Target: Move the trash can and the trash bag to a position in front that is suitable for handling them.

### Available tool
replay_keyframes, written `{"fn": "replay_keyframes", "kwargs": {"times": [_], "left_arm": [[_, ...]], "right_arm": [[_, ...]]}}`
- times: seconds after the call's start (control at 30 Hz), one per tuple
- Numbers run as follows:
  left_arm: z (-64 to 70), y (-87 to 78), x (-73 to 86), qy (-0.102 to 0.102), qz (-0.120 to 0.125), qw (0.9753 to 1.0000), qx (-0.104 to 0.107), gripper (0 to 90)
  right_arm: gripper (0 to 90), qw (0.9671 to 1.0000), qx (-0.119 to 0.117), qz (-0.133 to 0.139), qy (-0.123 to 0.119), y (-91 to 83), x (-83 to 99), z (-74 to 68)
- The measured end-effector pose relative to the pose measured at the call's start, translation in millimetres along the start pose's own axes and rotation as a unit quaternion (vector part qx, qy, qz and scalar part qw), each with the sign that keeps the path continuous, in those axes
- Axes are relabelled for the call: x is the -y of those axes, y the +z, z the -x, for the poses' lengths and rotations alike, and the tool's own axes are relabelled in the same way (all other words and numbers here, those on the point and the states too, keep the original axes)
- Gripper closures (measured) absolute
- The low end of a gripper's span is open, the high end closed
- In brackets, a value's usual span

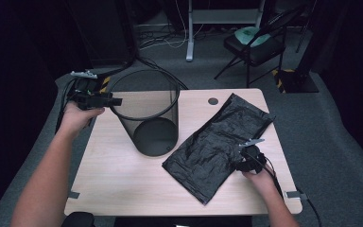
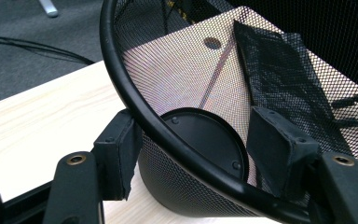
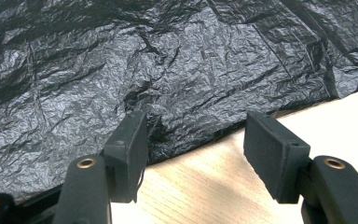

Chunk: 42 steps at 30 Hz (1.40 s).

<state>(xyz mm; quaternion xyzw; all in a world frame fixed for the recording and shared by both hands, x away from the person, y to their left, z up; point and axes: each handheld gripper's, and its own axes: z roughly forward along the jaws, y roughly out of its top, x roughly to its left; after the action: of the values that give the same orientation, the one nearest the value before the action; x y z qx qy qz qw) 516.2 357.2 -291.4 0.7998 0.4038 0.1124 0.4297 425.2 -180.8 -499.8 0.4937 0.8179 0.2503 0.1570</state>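
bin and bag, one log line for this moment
left hand-held gripper: open, jaws astride mesh bin rim | right hand-held gripper: open at black bag edge | bag flat on table

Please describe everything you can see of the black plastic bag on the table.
The black plastic bag is thin, crinkled and glossy, lying flat and empty on the wooden table, slanting from the far right towards the near middle. Its left corner lies close beside the mesh bin. The right gripper stands open at its right edge, one jaw over the plastic, one over bare wood.
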Motion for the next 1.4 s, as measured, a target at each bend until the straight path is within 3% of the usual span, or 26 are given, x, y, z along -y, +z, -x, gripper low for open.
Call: {"fn": "replay_keyframes", "kwargs": {"times": [0.33,0.73,0.93,1.17,1.4], "left_arm": [[22.0,1.5,3.1,0.026,-0.013,0.9991,0.030,36.5],[57.7,-0.9,13.0,0.058,-0.019,0.9963,0.062,36.6],[74.9,-0.5,19.4,0.079,-0.020,0.9952,0.055,36.7],[87.4,-0.4,24.3,0.075,-0.011,0.9946,0.070,35.9],[94.2,-0.7,29.7,0.062,0.002,0.9951,0.076,35.2]], "right_arm": [[38.8,1.0000,0.000,0.003,0.001,-0.4,0.1,0.5],[38.7,0.9999,0.003,0.002,0.016,-0.7,0.6,6.0],[38.7,0.9995,0.011,-0.007,0.030,0.0,2.8,10.6],[38.5,0.9991,0.016,-0.008,0.037,0.8,4.7,16.2],[54.3,0.9998,0.005,-0.004,0.019,1.0,2.3,14.9]]}}
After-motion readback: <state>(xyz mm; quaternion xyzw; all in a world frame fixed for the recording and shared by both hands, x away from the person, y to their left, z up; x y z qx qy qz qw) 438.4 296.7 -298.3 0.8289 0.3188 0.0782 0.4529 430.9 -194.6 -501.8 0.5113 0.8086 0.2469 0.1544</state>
